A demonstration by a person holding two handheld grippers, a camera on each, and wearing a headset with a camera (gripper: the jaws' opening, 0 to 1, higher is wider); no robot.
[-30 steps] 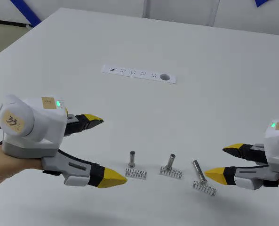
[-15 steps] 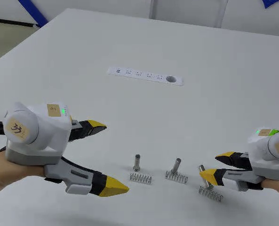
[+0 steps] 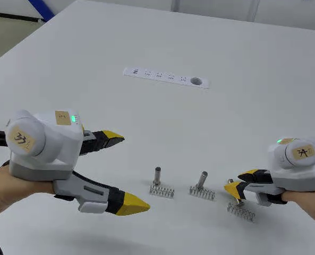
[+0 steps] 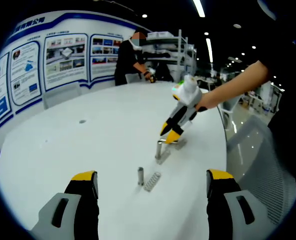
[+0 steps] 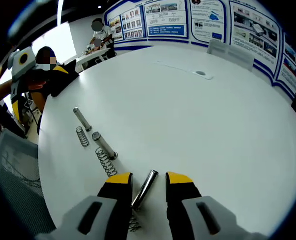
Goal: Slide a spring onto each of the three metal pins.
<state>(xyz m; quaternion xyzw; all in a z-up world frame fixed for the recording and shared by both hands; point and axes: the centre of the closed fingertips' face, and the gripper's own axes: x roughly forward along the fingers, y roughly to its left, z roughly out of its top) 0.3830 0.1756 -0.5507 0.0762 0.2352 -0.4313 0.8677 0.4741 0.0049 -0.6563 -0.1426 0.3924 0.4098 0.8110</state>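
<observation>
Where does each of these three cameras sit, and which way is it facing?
Head view: on the headset, looking forward and down at the table, the person's hands, left gripper and right gripper.
Left gripper view: on the left gripper, facing the right gripper across the table; own jaws wide apart.
Right gripper view: on the right gripper, facing the left gripper; own jaws flank a pin.
Shared: both gripper views see the springs from opposite ends.

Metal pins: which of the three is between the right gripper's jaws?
The rightmost pin in the head view: the right gripper straddles it with its jaws. The middle pin and left pin stand clear to its left.
</observation>
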